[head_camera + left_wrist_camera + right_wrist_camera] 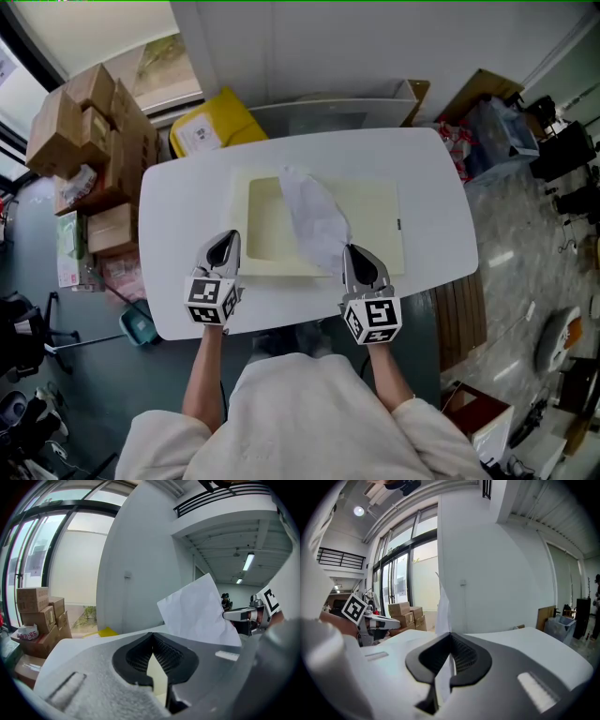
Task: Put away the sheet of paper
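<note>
1. Room with white walls, tall windows on the left and a grey floor; white rounded-corner counter (178, 281) in the middle, person standing at its near edge.
2. Stack of brown cardboard boxes (89, 131) on the floor left of the counter; yellow bag-like item (211, 127) behind the counter's far-left corner.
3. Flat cream rectangular tray (375, 216) lies mid-counter, with a sunken compartment in its left part.
4. Crumpled white sheet of paper (314, 220) stands up over the tray, roughly at the right edge of the sunken compartment. Its near end is pinched at the tray's front edge.
5. Right tool (352, 253) is closed on the sheet's near end; the right gripper view shows the paper (442, 611) running up between its jaws.
6. Left tool (225, 244) is at the tray's front-left corner, tips pressed together, nothing seen between them; cream shows through the gap behind the tips.
</note>
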